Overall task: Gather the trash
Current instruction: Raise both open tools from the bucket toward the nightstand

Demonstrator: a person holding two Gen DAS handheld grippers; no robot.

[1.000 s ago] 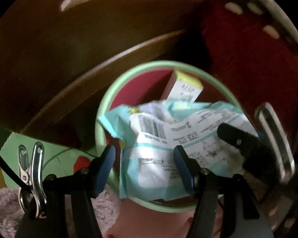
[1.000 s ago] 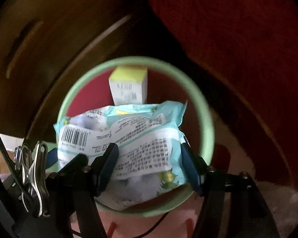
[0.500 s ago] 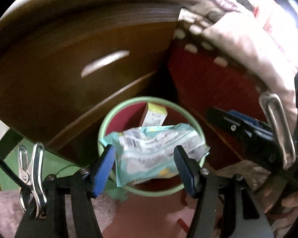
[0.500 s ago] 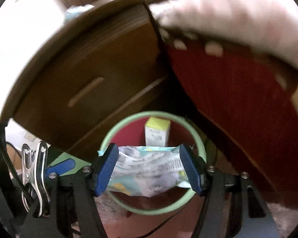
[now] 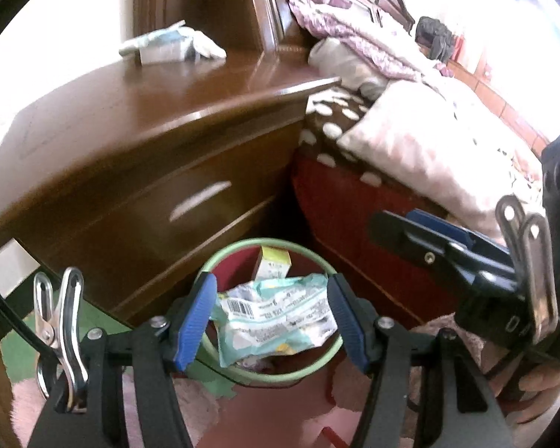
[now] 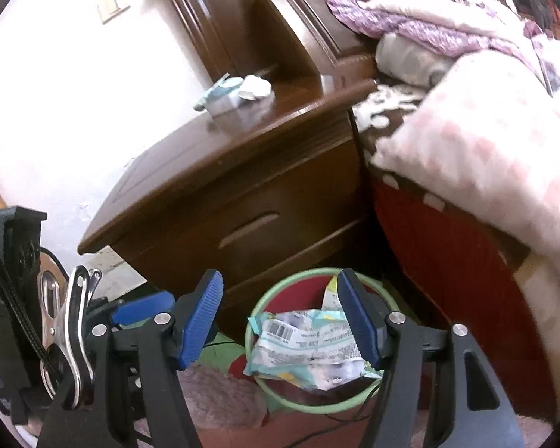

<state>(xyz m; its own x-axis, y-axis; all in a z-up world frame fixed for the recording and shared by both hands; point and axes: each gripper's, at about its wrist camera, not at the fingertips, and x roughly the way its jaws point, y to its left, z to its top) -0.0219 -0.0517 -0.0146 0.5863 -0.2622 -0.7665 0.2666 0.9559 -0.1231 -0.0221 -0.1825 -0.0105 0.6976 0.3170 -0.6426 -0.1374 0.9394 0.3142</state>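
Two grippers, both spread wide and empty above the bin. Left gripper (image 5: 272, 317) and right gripper (image 6: 280, 321): blue ribbed pads, black arms, nothing between the jaws. Crumpled wrapper (image 5: 276, 317), pale teal and white with a printed barcode, lying across the top of the round green-rimmed wastebasket (image 5: 220, 261), long axis running rim to rim, barcode end toward the nightstand side. Small yellow-topped carton (image 5: 274, 263) standing upright inside the bin behind the wrapper; plain in the left wrist view, mostly hidden behind a blue pad in the right. Glossy brown wooden nightstand (image 6: 220, 171) just beside the bin, one drawer with a slot handle. Teal and white packets (image 6: 235, 91) on its top. Red bed base (image 5: 354, 216) on the bin's other side, under a soft pink blanket (image 6: 485, 142). Right wrist view alone showing a wall switch (image 6: 112, 7); left alone showing a fingertip (image 5: 534, 380) under the other gripper.
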